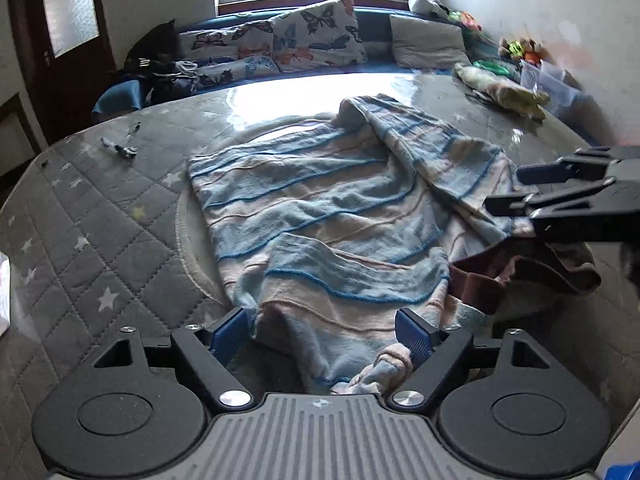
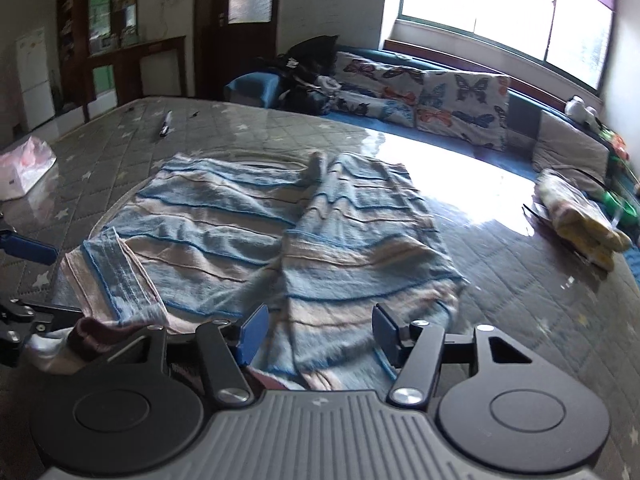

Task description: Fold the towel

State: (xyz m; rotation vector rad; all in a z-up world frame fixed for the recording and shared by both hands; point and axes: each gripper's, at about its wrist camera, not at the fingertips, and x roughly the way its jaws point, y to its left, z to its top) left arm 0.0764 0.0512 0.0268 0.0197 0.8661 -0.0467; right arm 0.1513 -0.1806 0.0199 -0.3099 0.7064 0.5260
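Both grippers hang low over the near edge of the mattress (image 1: 100, 216), each with its blue pads spread wide and gripping nothing. Left gripper (image 1: 326, 334) straddles the rumpled near end of the striped blue-and-pink towel (image 1: 320, 208); right gripper (image 2: 316, 330) straddles the same end further along. That towel lies crumpled across the middle of the mattress, one side flopped over itself in a long diagonal ridge, with a brown cloth (image 1: 516, 272) tucked against its near edge.

To my eye the step is taking hold of the near corners, and doing it well means pinching a single layer at each true corner, then pulling outward to flatten that ridge before folding.

Which bunched bit is really a corner is hard to tell. Glare from the window (image 2: 504, 4) washes out the far edge.
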